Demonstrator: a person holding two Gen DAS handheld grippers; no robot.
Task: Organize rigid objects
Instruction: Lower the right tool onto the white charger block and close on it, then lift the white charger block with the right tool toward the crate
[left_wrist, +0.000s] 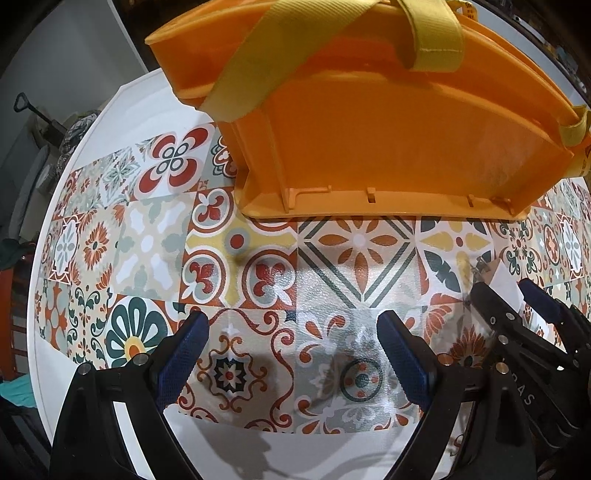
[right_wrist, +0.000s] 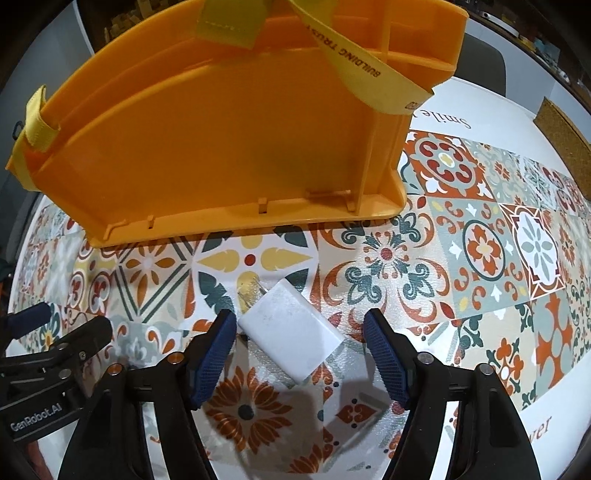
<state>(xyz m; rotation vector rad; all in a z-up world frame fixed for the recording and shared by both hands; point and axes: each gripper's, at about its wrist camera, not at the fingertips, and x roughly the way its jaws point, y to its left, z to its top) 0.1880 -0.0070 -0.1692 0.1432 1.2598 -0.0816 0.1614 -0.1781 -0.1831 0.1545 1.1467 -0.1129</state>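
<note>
An orange plastic caddy (left_wrist: 369, 122) with yellow straps stands at the back of the patterned table; it also shows in the right wrist view (right_wrist: 229, 140). A white plug adapter (right_wrist: 291, 328) with metal prongs lies flat on the mat. My right gripper (right_wrist: 301, 328) is open, its blue pads on either side of the adapter, the left pad close to it. My left gripper (left_wrist: 291, 350) is open and empty over bare mat, to the left of the right gripper (left_wrist: 517, 295). The adapter shows partly between those fingers (left_wrist: 504, 280).
The round white table (left_wrist: 55, 369) carries a tile-patterned mat (left_wrist: 240, 258). A cork mat (right_wrist: 561, 122) lies at the far right edge. A chair back (right_wrist: 484, 59) stands behind the table. Clutter sits beyond the table's left edge (left_wrist: 44, 147).
</note>
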